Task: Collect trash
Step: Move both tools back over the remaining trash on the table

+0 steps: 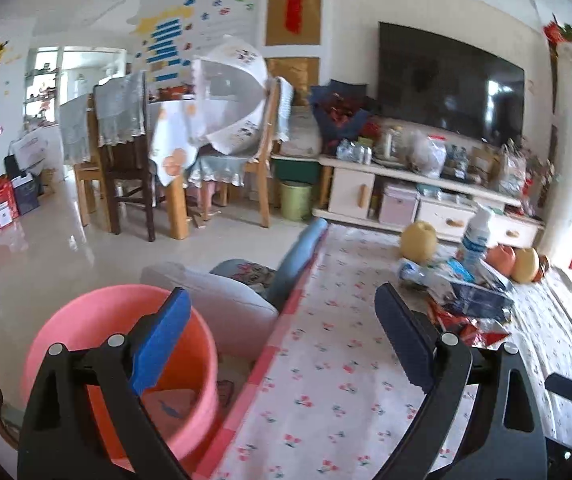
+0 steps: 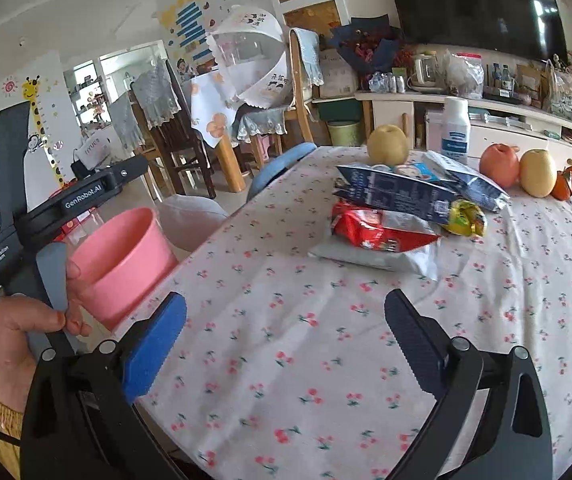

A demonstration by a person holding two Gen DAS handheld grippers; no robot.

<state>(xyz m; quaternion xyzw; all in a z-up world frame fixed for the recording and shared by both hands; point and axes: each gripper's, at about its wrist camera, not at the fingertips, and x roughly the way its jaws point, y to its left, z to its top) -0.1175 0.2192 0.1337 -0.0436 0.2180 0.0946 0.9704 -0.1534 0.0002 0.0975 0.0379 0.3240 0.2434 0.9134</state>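
A pile of snack wrappers (image 2: 406, 208) lies on the cherry-print tablecloth (image 2: 306, 340): a red packet (image 2: 378, 230), a dark blue bag (image 2: 398, 192), a yellow wrapper (image 2: 466, 218) and a silver one (image 2: 374, 258). The pile shows in the left wrist view (image 1: 466, 300) too. A pink bucket (image 1: 125, 356) stands beside the table's left edge, also in the right wrist view (image 2: 125, 260). My left gripper (image 1: 281, 344) is open and empty, over the table edge by the bucket. My right gripper (image 2: 286, 340) is open and empty above the cloth, short of the pile.
Behind the pile stand a white bottle (image 2: 456, 130), two yellow pears (image 2: 388, 144), a red apple (image 2: 500, 166) and an orange fruit (image 2: 570, 184). A grey cushion (image 1: 225, 304) and blue chair back (image 1: 302, 256) sit left of the table. A TV stand (image 1: 426, 196) is beyond.
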